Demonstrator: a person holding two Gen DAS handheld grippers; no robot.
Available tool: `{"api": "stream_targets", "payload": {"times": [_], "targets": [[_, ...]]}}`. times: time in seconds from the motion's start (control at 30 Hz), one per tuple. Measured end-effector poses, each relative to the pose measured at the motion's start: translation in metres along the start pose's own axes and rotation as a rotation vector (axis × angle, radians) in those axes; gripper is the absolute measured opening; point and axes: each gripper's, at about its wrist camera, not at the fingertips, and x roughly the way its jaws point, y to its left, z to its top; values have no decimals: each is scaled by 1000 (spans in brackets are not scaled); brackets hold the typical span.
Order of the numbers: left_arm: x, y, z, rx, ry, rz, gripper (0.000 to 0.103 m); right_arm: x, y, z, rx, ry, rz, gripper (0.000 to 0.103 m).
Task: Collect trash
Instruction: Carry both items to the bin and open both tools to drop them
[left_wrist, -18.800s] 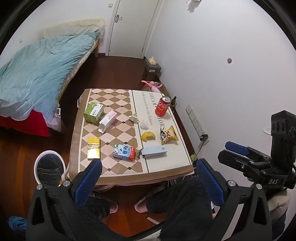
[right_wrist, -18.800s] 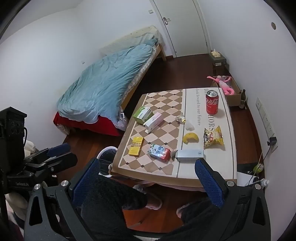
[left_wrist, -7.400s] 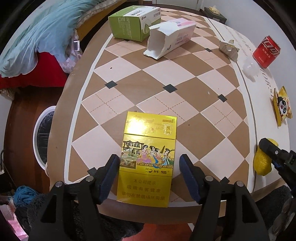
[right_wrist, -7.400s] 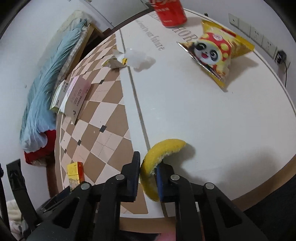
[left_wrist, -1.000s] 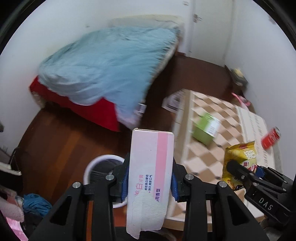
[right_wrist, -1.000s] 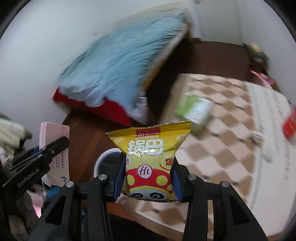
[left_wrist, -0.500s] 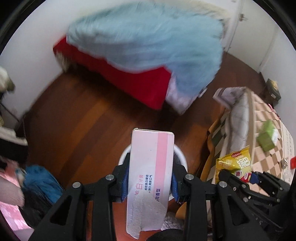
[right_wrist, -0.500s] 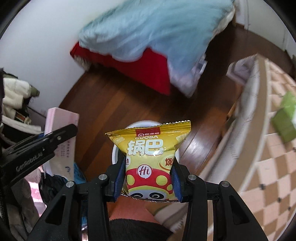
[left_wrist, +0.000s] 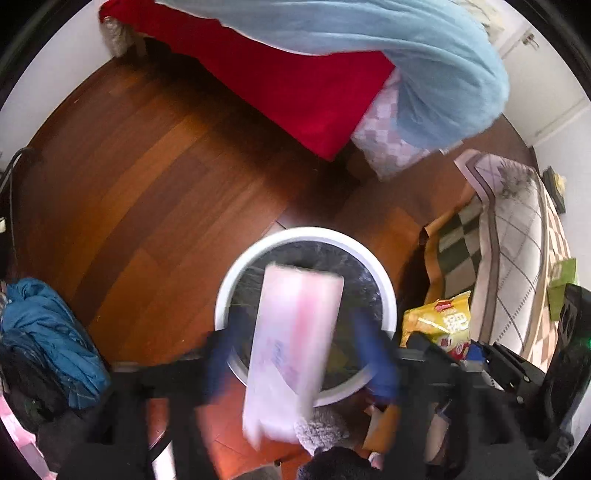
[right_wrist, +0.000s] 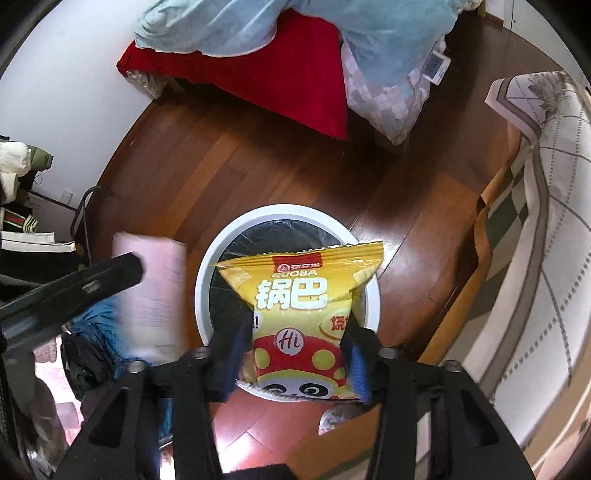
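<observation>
Over the wooden floor (left_wrist: 147, 184) by the bed (left_wrist: 295, 74), hung above the white bin (left_wrist: 306, 232) just ahead: left tongs (left_wrist: 297, 356) spread around the loose pink box (left_wrist: 295, 332), right tongs (right_wrist: 297, 360) with grip on the snack bag (right_wrist: 299, 295) unclear; risked the long box catching the rim and tipping out.

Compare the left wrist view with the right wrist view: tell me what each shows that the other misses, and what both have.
Only the left wrist view shows the green box on the checkered table top, and a door at the upper right.

Only the right wrist view shows the front of the yellow snack bag, with its panda print, between the fingers of the right hand-held gripper, and clothes piled by the wall.

Both show the white-rimmed trash bin on the wood floor, the blurred pink box at the left hand-held gripper, the bed's red sheet and blue duvet.
</observation>
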Motion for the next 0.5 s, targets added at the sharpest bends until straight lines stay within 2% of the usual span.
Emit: {"api": "stream_targets", "payload": {"times": [0.03, 0.07, 0.1, 0.23, 0.37, 0.5], "targets": [[-1, 5, -1, -17, -8, -3, 98, -1, -1, 1, 4, 2, -7, 79], [-4, 10, -3, -30, -17, 3, 98, -2, 0, 0, 4, -2, -17, 93], [-6, 13, -5, -37, -25, 29, 98, -2, -1, 2, -1, -3, -24, 97], [-15, 21, -15, -33, -73, 127, 100, -7, 6, -1, -34, -13, -90, 102], [-27, 22, -31, -20, -111, 202, 100, -14, 10, -8, -48, -23, -117, 103], [-35, 19, -42, -3, -124, 233, 100, -28, 15, -19, -54, -34, -130, 103]]}}
